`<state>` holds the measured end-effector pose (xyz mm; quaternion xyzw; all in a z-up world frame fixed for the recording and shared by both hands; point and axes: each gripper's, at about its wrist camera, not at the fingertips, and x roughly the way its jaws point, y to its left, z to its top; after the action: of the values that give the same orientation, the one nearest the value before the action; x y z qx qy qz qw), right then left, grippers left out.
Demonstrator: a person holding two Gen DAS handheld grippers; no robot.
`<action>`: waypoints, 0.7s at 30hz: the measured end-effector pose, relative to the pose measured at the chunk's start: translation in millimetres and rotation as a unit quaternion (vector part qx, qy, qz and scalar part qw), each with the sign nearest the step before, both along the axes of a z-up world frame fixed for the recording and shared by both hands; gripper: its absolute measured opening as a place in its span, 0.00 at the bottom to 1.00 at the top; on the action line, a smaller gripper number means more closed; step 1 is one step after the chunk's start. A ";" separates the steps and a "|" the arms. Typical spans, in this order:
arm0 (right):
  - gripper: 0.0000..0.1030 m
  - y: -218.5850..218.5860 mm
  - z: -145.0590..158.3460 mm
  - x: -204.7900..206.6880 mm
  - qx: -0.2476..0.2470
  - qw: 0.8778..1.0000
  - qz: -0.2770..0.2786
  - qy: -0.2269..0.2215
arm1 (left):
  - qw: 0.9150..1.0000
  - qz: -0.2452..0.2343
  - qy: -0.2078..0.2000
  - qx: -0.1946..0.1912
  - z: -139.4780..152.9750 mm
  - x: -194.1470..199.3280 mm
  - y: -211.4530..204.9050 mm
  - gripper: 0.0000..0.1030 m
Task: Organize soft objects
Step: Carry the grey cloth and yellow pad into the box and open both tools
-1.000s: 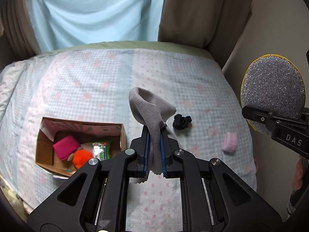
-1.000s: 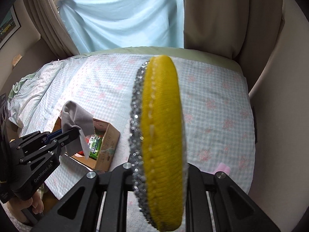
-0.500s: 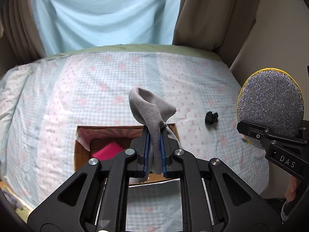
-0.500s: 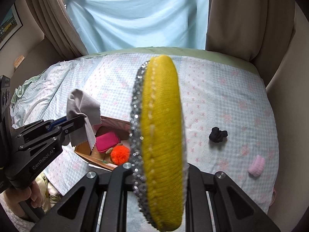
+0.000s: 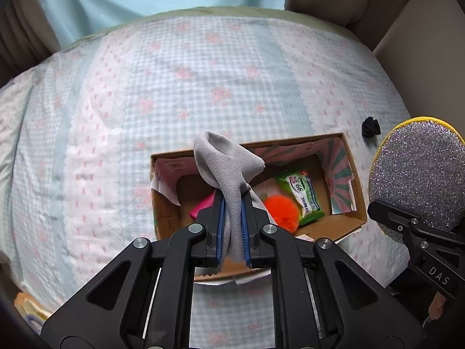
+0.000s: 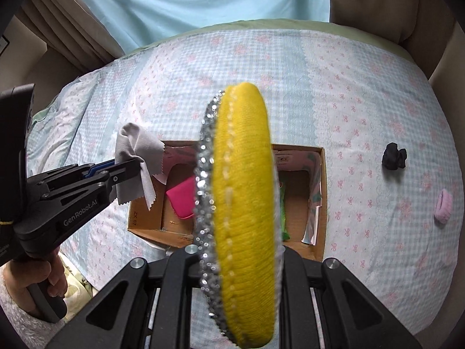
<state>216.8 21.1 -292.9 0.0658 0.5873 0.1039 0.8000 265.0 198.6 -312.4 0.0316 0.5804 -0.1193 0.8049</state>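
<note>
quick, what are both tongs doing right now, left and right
Left tongs: closed on the grey cloth.
Right tongs: closed on the yellow sponge.

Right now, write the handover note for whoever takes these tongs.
Left tongs: shut on the grey cloth, held above the cardboard box.
Right tongs: shut on the yellow sponge, also over the box.
In the box: pink item, orange pom-pom, green packet.
Left on the bedspread: black item, pink roll.
</note>
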 end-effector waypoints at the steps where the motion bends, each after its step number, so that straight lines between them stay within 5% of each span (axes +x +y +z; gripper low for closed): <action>1: 0.15 2.2 -7.9 3.4 -0.002 1.000 0.002 0.010 | 1.000 0.000 0.010 0.005 -9.6 2.3 1.2 0.08; 7: 0.15 6.5 -48.5 25.3 -0.019 0.999 0.004 0.050 | 0.998 -0.006 0.055 0.013 -50.3 8.9 5.2 0.08; 13: 0.15 2.9 -65.4 39.2 -0.028 0.997 -0.001 0.069 | 0.998 -0.018 0.062 0.016 -58.2 16.0 0.4 0.09; 15: 0.15 2.8 -68.5 42.6 -0.013 0.997 0.001 0.072 | 0.999 -0.021 0.049 0.004 -52.5 17.1 -1.1 0.24; 17: 0.32 2.2 -71.7 44.2 -0.003 0.997 0.003 0.071 | 0.999 -0.025 0.039 0.016 -49.1 17.2 -4.8 0.98; 19: 0.87 1.1 -75.1 44.2 -0.042 0.997 -0.008 0.065 | 0.999 -0.025 0.018 0.018 -45.2 14.1 -4.1 1.00; 21: 0.97 -5.8 -80.3 43.7 -0.038 0.997 -0.017 0.065 | 0.999 -0.026 0.028 0.014 -49.1 14.3 -1.7 1.00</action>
<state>260.5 15.3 -373.2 0.0518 0.6404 0.0633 0.7636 279.4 196.9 -361.5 0.0552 0.6033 -0.1329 0.7845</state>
